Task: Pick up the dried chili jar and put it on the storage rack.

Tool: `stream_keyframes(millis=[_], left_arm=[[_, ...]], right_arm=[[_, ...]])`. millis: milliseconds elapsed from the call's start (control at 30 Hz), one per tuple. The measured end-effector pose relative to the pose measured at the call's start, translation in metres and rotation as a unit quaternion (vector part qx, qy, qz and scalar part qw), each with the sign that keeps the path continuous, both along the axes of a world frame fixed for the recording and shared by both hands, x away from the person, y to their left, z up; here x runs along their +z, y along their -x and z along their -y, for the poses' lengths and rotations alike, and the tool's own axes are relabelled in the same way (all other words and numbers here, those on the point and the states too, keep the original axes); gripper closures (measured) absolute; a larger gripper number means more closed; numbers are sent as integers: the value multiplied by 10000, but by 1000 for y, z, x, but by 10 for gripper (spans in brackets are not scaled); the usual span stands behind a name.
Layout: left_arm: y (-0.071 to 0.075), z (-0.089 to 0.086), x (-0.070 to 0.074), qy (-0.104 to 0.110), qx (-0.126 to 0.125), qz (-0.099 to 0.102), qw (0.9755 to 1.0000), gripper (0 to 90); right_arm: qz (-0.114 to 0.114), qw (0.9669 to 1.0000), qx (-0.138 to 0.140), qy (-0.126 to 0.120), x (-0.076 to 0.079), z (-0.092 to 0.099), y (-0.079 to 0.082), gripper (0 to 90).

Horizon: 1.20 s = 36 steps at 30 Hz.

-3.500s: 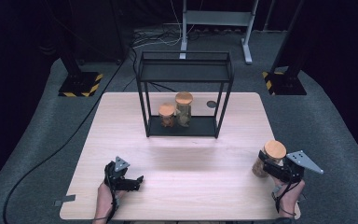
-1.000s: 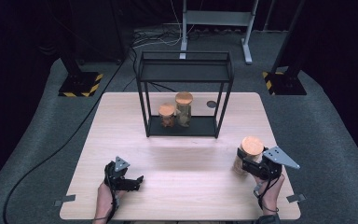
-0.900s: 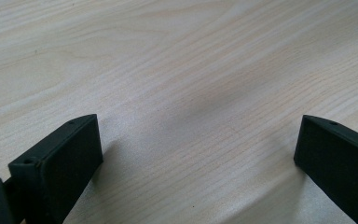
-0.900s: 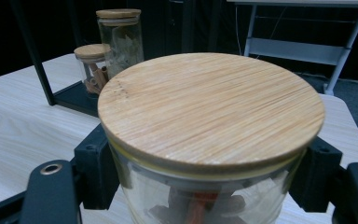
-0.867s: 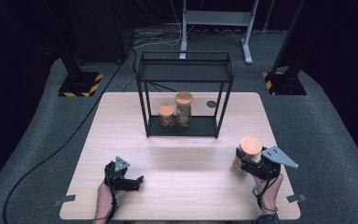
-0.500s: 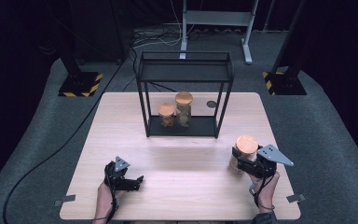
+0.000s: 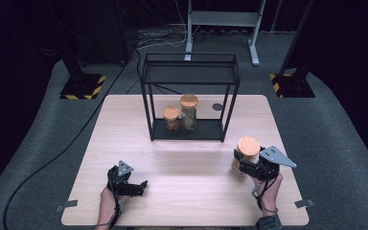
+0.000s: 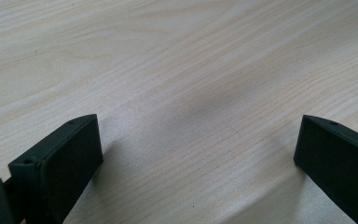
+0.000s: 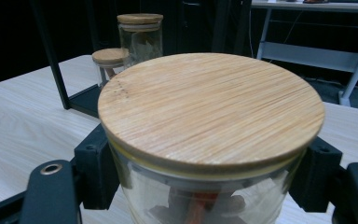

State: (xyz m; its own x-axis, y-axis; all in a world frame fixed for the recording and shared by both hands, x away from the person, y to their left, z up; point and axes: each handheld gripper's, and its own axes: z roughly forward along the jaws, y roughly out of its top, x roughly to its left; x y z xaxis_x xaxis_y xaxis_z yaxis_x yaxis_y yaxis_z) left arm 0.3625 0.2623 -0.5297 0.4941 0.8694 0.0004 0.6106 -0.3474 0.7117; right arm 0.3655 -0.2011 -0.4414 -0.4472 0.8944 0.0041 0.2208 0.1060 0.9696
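A glass jar with a bamboo lid is held at the right side of the table. My right gripper is shut on its glass body just under the lid. In the right gripper view the jar is close up, with a black pad pressed against each side. A black metal rack stands at the back of the table. On its bottom shelf are a short jar and a tall jar. My left gripper rests open on the bare wood at the front left.
A small dark round disc lies on the table behind the rack's right leg. Two stand bases with yellow-black tape sit on the grey floor beside the table. The rack's post stands left of the jars.
My right gripper has carried the lidded jar leftward from the table's right edge toward the rack's right front. The left gripper has stayed where it was.
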Motion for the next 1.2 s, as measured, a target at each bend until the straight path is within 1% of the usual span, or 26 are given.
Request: stream_keyframes(millis=[533, 1200], left_arm=[[0, 0, 0, 6, 3, 2, 10000, 2], [0, 0, 0, -1, 0, 2, 10000, 2]], right_arm=[[-12, 9999, 104, 73, 2, -14, -9, 244], [-33, 9998, 169, 83, 5, -29, -24, 244]])
